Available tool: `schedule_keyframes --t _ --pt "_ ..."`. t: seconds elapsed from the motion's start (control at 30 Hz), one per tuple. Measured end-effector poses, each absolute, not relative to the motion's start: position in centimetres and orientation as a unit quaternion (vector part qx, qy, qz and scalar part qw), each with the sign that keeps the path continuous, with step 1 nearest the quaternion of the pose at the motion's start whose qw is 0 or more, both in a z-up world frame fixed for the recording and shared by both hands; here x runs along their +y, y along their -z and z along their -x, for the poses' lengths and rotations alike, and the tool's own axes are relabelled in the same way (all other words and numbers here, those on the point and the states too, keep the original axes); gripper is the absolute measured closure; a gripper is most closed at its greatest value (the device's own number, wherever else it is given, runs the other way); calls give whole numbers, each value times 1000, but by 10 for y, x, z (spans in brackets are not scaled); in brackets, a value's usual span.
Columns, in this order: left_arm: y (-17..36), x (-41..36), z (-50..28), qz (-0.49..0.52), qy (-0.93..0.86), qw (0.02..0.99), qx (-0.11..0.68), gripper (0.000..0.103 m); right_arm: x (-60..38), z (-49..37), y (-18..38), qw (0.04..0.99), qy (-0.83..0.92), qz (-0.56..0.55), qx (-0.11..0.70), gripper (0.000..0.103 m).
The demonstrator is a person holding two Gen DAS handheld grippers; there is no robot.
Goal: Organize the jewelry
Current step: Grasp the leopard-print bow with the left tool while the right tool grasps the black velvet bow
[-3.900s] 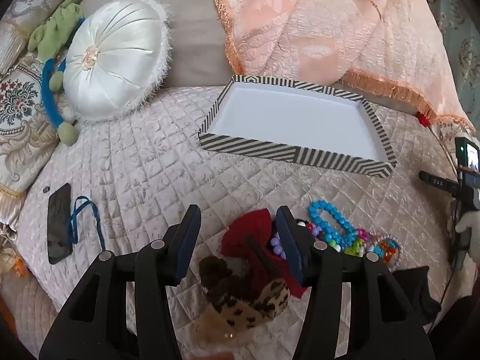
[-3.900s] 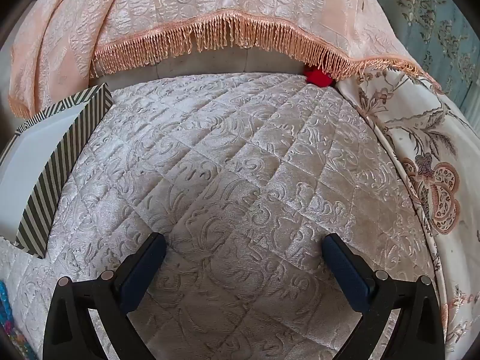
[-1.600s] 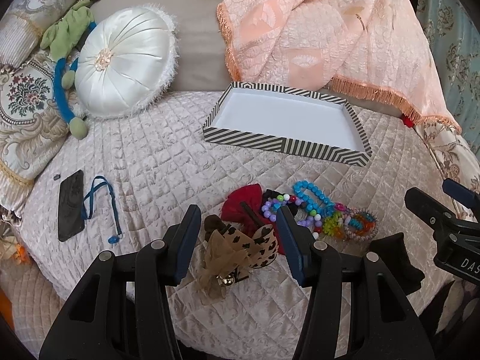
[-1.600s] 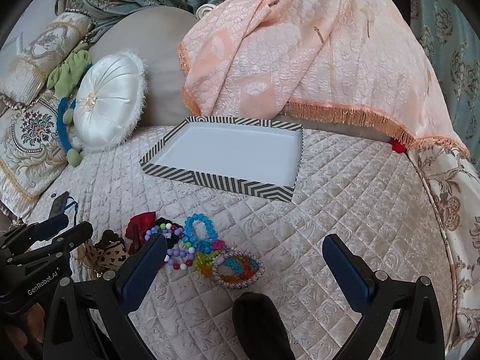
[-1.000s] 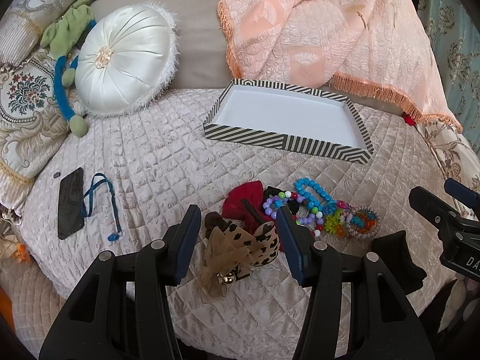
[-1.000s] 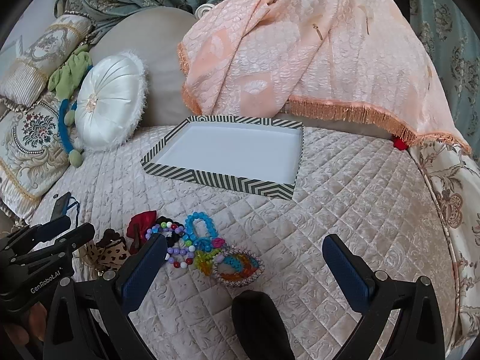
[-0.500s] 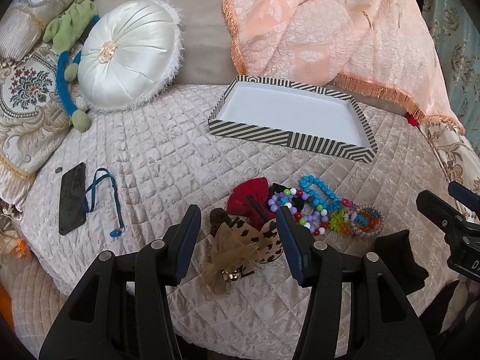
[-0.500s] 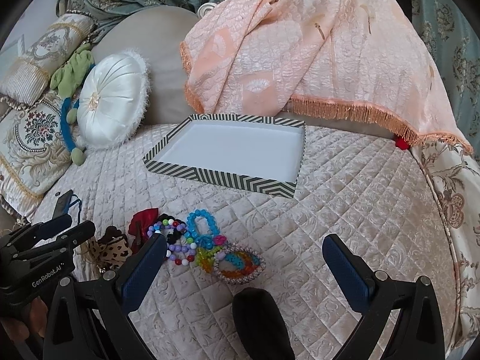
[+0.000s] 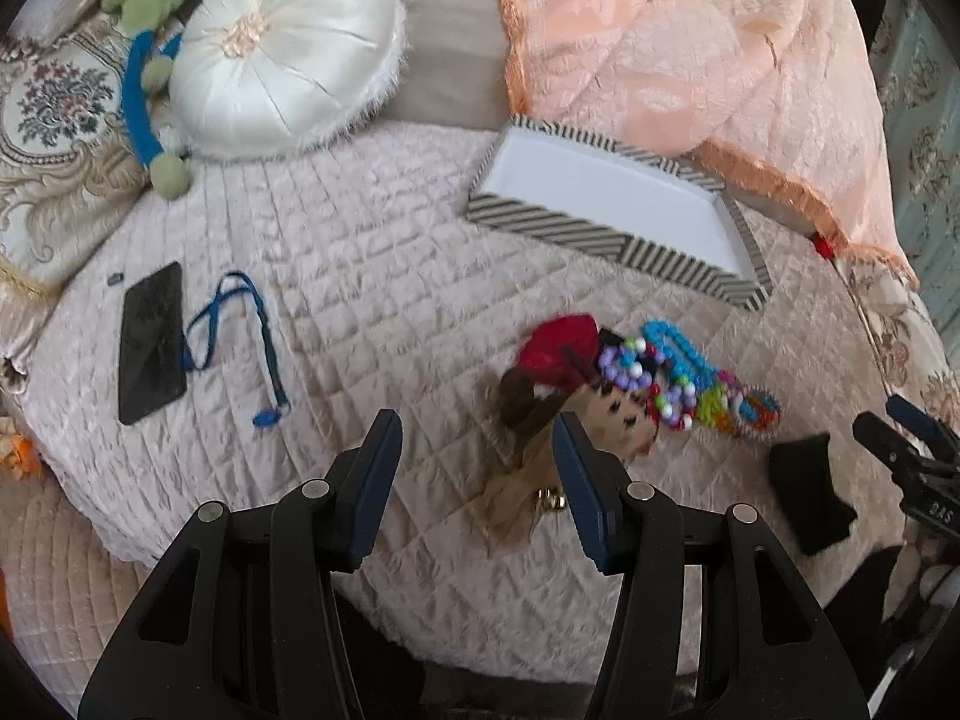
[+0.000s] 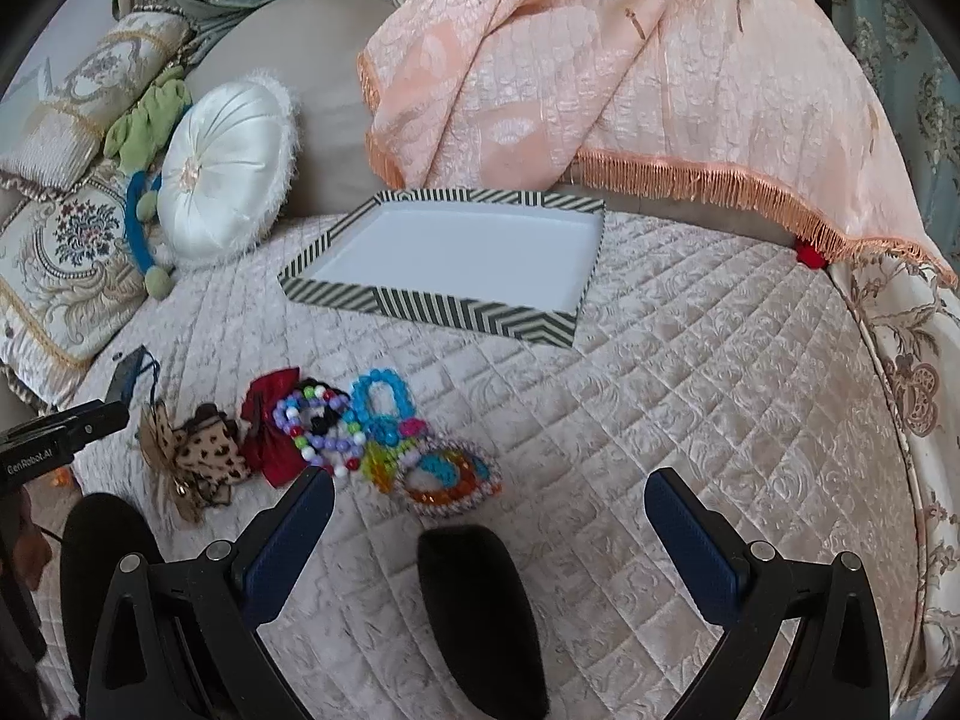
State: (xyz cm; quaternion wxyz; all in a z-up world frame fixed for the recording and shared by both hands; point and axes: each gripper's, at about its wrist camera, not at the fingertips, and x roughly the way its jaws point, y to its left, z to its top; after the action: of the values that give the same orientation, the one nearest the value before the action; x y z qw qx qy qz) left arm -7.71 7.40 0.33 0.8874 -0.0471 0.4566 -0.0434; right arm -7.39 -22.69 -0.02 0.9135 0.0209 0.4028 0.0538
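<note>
Jewelry pile [image 10: 384, 438] lies just ahead of the right gripper's [image 10: 489, 516] left finger.

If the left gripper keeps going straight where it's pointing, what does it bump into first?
Probably just the quilted bedspread. The left gripper has open jaws, with only quilt between them. The leopard-print bow sits just past its right jaw, so it might brush that; depth is hard to judge.
</note>
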Motion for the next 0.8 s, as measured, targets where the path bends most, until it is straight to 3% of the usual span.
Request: schedule_keyframes --t 0.1,0.43,0.57,0.63,0.67,0.7,0.73,0.77,0.8 --pt "2 72 83 52 83 882 460 33 -228 81 7 908 -67 -14 412 0" --pt "24 51 73 20 124 875 468 31 -239 103 43 888 -84 -15 452 0" --pt "33 39 63 3 124 874 470 31 -238 98 46 888 -90 -23 451 7" --pt "39 36 59 1 130 871 474 31 -236 92 52 885 -93 -23 456 17" --pt "41 36 58 4 134 869 476 32 -236 89 57 882 -97 -28 461 29" --pt "44 36 56 13 140 866 479 37 -237 86 62 877 -103 -37 467 46" --pt "46 37 55 22 146 864 482 59 -238 84 67 873 -106 -47 473 55" --pt "49 38 52 31 148 858 491 70 -240 83 71 869 -111 -60 479 66" --pt "51 39 50 35 146 855 497 84 -241 83 73 868 -115 -69 478 71"
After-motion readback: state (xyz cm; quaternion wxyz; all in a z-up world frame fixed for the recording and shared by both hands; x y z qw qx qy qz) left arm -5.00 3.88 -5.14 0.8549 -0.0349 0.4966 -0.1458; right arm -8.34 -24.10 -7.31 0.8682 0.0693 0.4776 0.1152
